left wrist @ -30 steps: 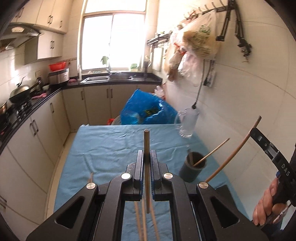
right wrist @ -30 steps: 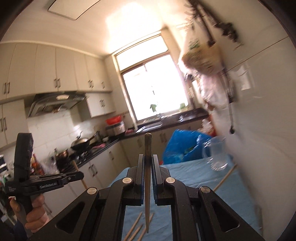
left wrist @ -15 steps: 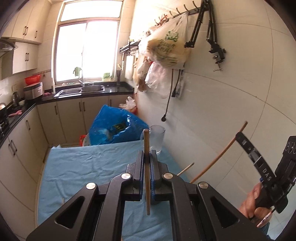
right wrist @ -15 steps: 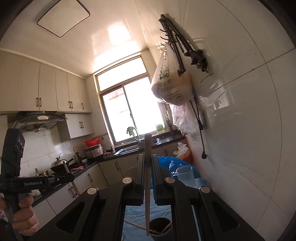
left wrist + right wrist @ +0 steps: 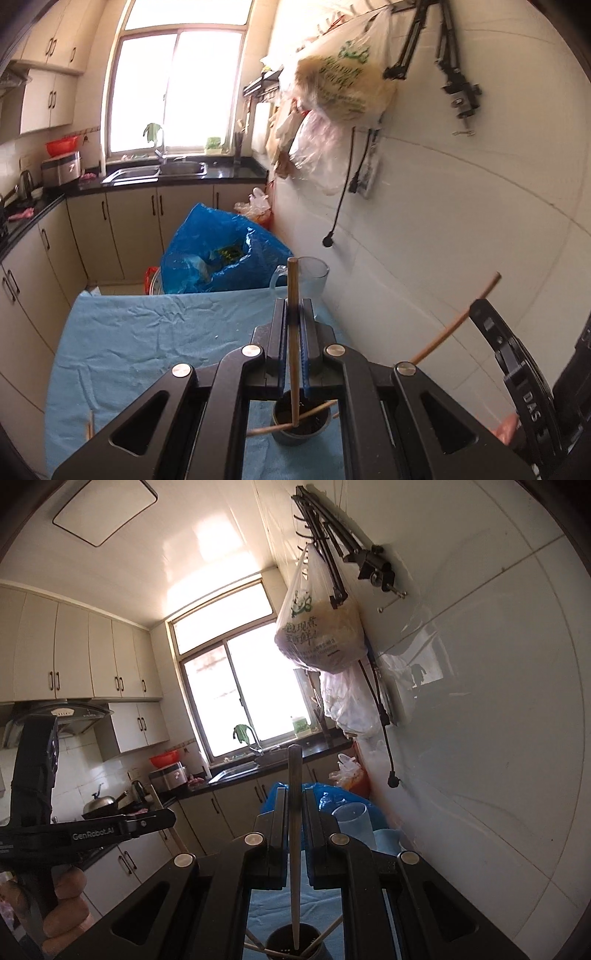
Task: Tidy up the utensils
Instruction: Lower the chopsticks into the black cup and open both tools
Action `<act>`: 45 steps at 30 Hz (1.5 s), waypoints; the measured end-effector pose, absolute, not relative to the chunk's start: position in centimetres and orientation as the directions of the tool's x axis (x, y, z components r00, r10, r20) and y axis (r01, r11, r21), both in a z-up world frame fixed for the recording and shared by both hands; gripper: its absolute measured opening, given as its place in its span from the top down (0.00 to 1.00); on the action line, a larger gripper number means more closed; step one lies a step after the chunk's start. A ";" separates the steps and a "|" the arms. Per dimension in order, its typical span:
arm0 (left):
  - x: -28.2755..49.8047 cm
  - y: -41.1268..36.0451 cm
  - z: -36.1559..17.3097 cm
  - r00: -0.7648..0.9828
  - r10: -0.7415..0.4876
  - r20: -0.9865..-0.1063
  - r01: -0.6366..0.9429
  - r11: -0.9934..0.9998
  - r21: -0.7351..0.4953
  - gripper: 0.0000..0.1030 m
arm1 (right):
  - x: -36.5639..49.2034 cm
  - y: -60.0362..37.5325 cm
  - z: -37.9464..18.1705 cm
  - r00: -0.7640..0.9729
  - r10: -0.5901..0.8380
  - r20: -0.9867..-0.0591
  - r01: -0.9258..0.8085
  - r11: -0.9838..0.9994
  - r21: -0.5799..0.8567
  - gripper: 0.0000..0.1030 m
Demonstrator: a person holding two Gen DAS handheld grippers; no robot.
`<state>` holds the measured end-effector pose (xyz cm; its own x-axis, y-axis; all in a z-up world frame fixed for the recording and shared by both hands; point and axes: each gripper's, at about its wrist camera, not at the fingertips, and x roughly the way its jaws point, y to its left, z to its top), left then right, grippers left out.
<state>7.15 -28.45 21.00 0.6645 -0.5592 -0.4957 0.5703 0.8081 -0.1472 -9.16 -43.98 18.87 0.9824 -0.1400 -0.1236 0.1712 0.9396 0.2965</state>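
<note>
My left gripper (image 5: 293, 314) is shut on a wooden chopstick (image 5: 293, 332), held upright, its lower tip inside the dark utensil cup (image 5: 301, 424). One more chopstick (image 5: 291, 419) leans in that cup. My right gripper (image 5: 294, 805) is shut on another chopstick (image 5: 295, 834), its lower tip inside the same cup (image 5: 295, 943), where other chopsticks (image 5: 325, 936) lean. The right gripper also shows in the left wrist view (image 5: 517, 380) with its chopstick (image 5: 454, 321) slanting down toward the cup. The left gripper's body shows in the right wrist view (image 5: 92, 830).
The table carries a blue cloth (image 5: 147, 339). A clear glass pitcher (image 5: 314, 277) and a blue plastic bag (image 5: 218, 254) stand at its far end. A loose chopstick (image 5: 88, 426) lies at the cloth's left edge. The tiled wall (image 5: 443, 221) with hanging bags is close on the right.
Both grippers have moved over the cup and tilted down, and both chopstick tips have gone into it. The loose chopsticks on the cloth have dropped out of the middle of view.
</note>
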 end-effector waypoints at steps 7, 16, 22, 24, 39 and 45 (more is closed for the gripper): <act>10.3 -30.0 16.9 0.641 -0.530 -0.555 0.539 0.826 -0.166 0.94 | -6.4 -44.0 15.8 0.970 -0.142 -0.198 0.194 0.941 0.275 0.93; 11.5 -30.4 14.1 0.620 -0.506 -0.600 0.532 0.833 -0.152 0.94 | -5.0 -43.9 13.3 0.956 -0.119 -0.270 0.191 0.946 0.262 0.93; 11.7 -30.5 13.5 0.604 -0.500 -0.621 0.533 0.832 -0.152 0.94 | -4.5 -44.1 12.7 0.947 -0.110 -0.303 0.195 0.944 0.267 0.92; 11.7 -30.5 13.3 0.599 -0.499 -0.626 0.532 0.833 -0.155 0.94 | -4.3 -44.2 12.6 0.943 -0.106 -0.314 0.197 0.942 0.272 0.92; 11.2 -29.3 14.6 0.600 -0.519 -0.609 0.530 0.828 -0.183 0.86 | -5.4 -44.1 14.1 0.946 -0.092 -0.310 0.188 0.937 0.296 0.91; 8.9 -26.7 17.1 0.617 -0.560 -0.554 0.545 0.811 -0.213 0.71 | -9.4 -43.2 16.6 0.972 -0.096 -0.213 0.159 0.938 0.308 0.88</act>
<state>8.95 -26.75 17.09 0.6165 -0.5595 -0.5539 0.5446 0.8112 -0.2133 -9.42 -43.23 16.63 0.9724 -0.0955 -0.2127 0.1595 0.9379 0.3080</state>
